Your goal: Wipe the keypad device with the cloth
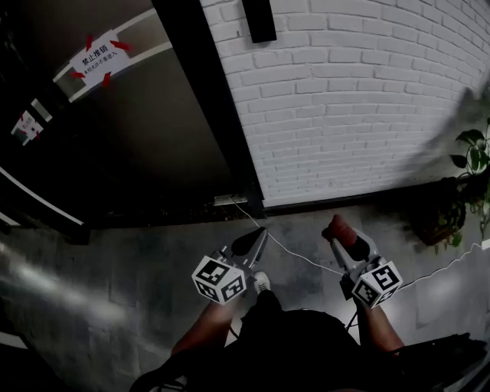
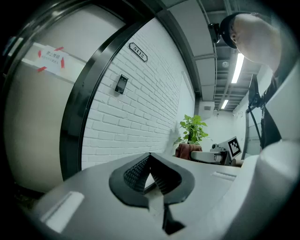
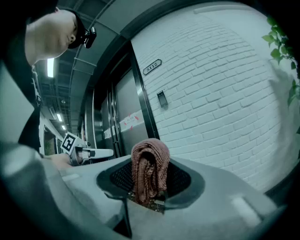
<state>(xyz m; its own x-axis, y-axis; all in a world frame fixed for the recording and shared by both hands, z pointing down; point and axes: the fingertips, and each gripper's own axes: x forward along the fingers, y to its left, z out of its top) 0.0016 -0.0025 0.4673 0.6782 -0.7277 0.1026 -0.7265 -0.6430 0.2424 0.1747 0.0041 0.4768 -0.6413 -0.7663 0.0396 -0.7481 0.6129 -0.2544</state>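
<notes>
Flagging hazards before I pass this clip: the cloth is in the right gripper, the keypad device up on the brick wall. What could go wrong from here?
1. The cloth sits bunched in a narrow fold in the right gripper. It may cover little of the keypad device, so the hard jaw tips could scrape it.
2. A white cable crosses the floor by the person's shoe; stepping closer could snag it.
</notes>
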